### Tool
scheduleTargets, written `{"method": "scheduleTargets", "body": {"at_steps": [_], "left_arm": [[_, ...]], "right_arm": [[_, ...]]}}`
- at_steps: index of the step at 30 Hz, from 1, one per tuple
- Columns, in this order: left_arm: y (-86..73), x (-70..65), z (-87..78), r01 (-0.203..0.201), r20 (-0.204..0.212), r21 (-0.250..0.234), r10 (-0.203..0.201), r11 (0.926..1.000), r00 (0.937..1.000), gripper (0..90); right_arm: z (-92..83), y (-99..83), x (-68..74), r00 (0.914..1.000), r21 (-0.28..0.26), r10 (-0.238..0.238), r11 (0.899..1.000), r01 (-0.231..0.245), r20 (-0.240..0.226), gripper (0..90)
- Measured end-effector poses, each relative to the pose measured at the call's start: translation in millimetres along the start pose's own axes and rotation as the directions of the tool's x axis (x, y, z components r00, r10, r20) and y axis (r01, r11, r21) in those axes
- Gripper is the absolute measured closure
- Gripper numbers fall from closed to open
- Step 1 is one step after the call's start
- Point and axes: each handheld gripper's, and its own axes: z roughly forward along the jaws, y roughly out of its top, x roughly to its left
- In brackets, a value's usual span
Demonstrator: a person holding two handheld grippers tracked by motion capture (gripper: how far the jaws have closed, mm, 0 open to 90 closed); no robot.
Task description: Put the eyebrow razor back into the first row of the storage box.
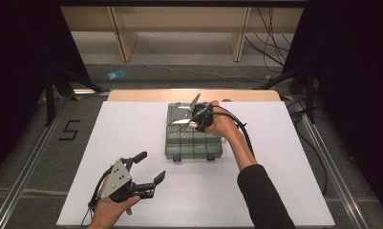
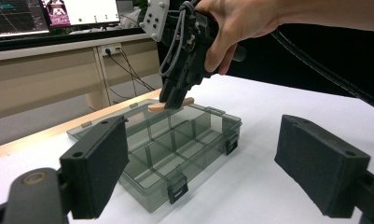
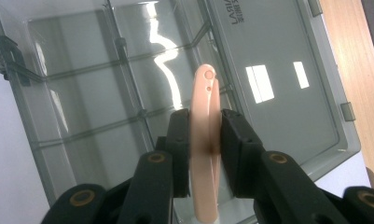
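Right claw [image 3: 204, 135] clamped on pink piece [image 3: 204, 116], above open compartment box [image 3: 278, 84]

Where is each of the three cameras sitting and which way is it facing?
High view: above the table's near side, looking forward and down; both forearms, left gripper.
Left gripper view: rides the left gripper, looking level at the organizer box; right hand.
Right gripper view: rides the right gripper, looking down; pink piece clamped.
All share the box.

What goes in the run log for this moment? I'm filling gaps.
right gripper: shut on peach piece | over open organizer box | left gripper: open, empty
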Motion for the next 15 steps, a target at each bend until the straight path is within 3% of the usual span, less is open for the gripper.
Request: {"method": "scheduleTargets", "body": {"at_steps": [1,15], "left_arm": [[0.0,0.1,0.0,-0.001,-0.001,-0.001,0.001,1.0,1.0,16.3],[0.0,-0.2,-0.1,0.0,0.0,-0.001,0.0,1.0,1.0,16.3]], "right_arm": [[0.5,0.0,-1.8,0.9996,0.009,-0.025,1.0,0.025,0.008,74.3],[12.1,0.9,-1.8,0.9996,0.033,-0.029,0.999,0.029,-0.004,74.3]]}}
